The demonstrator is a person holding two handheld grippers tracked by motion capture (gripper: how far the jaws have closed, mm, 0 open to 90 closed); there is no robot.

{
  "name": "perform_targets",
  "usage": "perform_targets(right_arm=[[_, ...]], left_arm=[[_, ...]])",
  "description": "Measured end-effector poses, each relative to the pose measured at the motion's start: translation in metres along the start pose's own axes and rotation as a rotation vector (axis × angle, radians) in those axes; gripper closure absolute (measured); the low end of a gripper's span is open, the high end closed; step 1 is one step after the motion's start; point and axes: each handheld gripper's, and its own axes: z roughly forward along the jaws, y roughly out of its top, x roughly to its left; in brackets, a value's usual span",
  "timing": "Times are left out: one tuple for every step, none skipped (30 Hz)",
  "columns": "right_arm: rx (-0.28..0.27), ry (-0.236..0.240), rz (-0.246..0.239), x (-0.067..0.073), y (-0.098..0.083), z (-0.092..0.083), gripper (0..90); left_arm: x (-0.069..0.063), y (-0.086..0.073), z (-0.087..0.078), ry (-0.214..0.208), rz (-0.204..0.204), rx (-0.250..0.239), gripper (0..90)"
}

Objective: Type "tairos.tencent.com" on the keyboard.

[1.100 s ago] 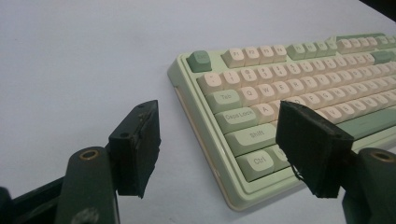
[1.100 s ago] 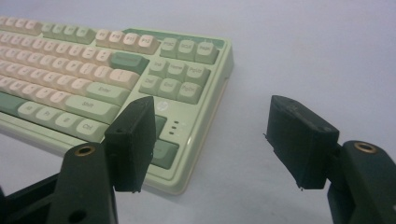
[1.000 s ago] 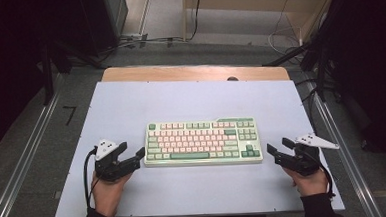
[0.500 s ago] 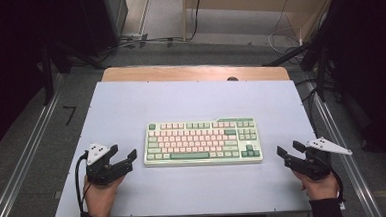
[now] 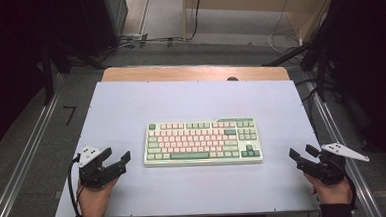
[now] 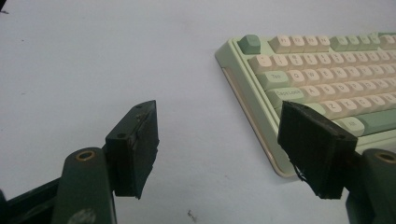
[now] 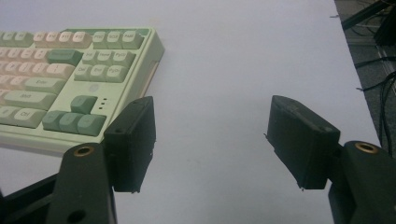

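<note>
One keyboard [image 5: 203,142] lies flat near the middle of the table [image 5: 131,106], long edge facing the person. Its case is pale green; the keycaps are cream-pink with green accent keys. In the left gripper view, legends "Tab" and "Caps Lock" can be read on the left-hand keys [image 6: 285,93]; the remaining legends are too small or blurred to read. No brand mark is legible.

The table carries a plain pale sheet; a strip of bare wood [image 5: 194,72] shows along its far edge. Around it the room is dark, with grey floor, metal rails on both sides and loose cables [image 5: 286,23] behind.

Two grippers are present, one per hand. The left gripper [image 5: 114,160] sits left of the keyboard, apart from it, jaws spread wide with nothing between them. The right gripper [image 5: 303,154] sits right of the keyboard, well apart from it, jaws likewise spread and empty.
</note>
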Motion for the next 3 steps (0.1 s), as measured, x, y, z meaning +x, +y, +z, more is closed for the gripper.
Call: perform_targets(right_arm=[[0.0,0.0,0.004,-0.0007,-0.0003,-0.0006,30.9],[-0.001,-0.002,0.006,-0.0015,-0.0006,-0.0009,30.8],[-0.001,-0.002,0.005,-0.0022,-0.0009,-0.0009,30.6]], left_arm=[[0.0005,-0.0002,-0.0002,0.001,-0.004,-0.001,29.7],[0.0009,-0.0004,-0.0004,0.001,-0.005,0.0,29.7],[0.0014,-0.0006,-0.0004,0.001,-0.006,0.001,29.7]])
